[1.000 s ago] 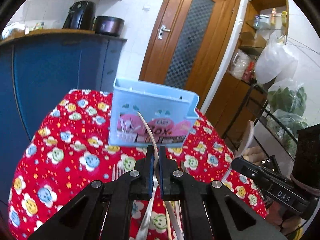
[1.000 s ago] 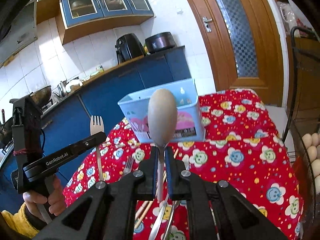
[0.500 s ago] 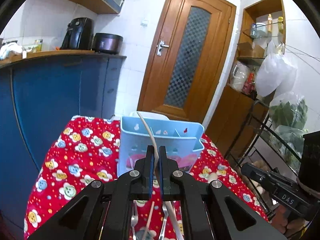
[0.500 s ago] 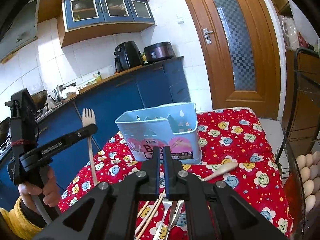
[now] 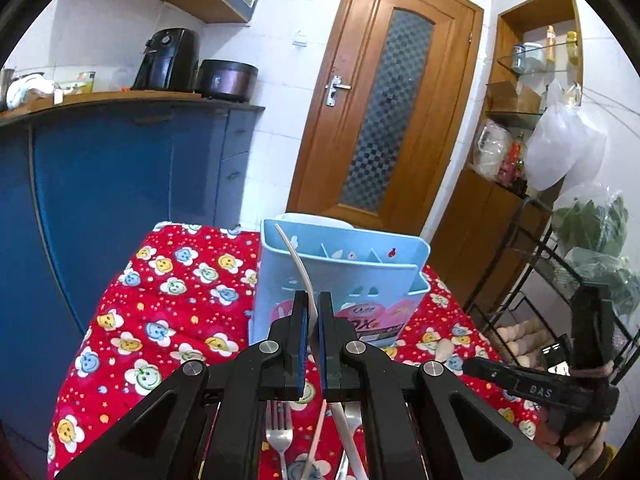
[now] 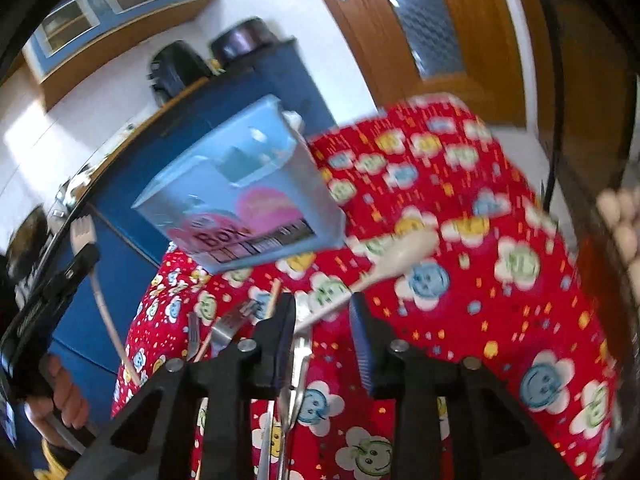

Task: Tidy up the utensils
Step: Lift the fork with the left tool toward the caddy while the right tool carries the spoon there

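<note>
Fork (image 5: pixel 294 258): white, clamped by its handle in the left hand-held gripper (image 5: pixel 313 312), tines up over the blue caddy (image 5: pixel 340 276). Right hand-held gripper (image 6: pixel 324 308): jaws wide apart, holding nothing, above a wooden spoon (image 6: pixel 394 254) lying on the surface (image 6: pixel 500 320). Metal fork (image 5: pixel 279 436) and chopsticks (image 6: pixel 270 304) lie on the same red floral cloth, near the caddy

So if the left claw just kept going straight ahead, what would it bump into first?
Most likely the light blue utensil box. The left claw, shut on a white fork, points right at the box's front wall, and the fork's tip would probably touch first. Depth is hard to judge.
</note>
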Available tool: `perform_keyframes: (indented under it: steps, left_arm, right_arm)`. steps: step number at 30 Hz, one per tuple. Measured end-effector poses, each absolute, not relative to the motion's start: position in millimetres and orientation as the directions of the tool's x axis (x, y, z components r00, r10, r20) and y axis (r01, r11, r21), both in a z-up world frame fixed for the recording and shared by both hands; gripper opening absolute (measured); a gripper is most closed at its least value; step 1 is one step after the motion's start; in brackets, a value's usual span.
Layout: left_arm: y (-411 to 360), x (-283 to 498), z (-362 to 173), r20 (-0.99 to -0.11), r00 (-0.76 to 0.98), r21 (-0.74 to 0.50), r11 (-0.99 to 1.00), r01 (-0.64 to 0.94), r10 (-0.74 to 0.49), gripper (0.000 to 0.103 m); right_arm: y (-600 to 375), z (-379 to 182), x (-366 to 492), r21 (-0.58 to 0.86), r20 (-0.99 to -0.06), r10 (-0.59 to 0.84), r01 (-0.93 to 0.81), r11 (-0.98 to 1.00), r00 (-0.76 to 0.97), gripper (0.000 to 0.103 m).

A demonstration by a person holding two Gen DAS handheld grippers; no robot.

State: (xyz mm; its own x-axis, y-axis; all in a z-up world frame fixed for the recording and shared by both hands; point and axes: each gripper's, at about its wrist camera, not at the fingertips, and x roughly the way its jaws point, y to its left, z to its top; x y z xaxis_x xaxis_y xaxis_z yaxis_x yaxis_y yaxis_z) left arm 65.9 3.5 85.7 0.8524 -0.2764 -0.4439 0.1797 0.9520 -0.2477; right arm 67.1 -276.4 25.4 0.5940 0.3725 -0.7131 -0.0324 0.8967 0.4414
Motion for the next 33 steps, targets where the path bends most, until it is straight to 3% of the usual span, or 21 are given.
perform_keyframes:
  steps: [10,18,25,33]
  left_arm:
    - [7.5,69.0,75.1,-0.455,0.848,-0.241,0.955,0.176,-0.271,0.004]
    - [11.7,70.9,70.8,-0.456,0.844,-0.244,0.952,0.186,-0.282,0.004]
    - [18.6,72.9,69.6,-0.454,0.845,-0.262,0.949,0.175,-0.281,0.004]
    - [20.6,72.9,69.9,-0.459,0.841,-0.272,0.947,0.174,-0.287,0.004]
  right_arm:
    - [-281.1,-4.9,95.9,0.510,-0.763,0.373,0.136,0.849,0.527,0.032]
    - [-286.1,-9.6,111.5,0.554,-0.750,0.370,0.214,0.804,0.549,0.034]
    - [-298.5,-15.7,109.7,0.590,-0.743,0.379,0.271,0.760,0.552,0.012]
    - [-299.9,3.1,96.2,0.590,-0.701,0.364,0.212,0.779,0.613,0.007]
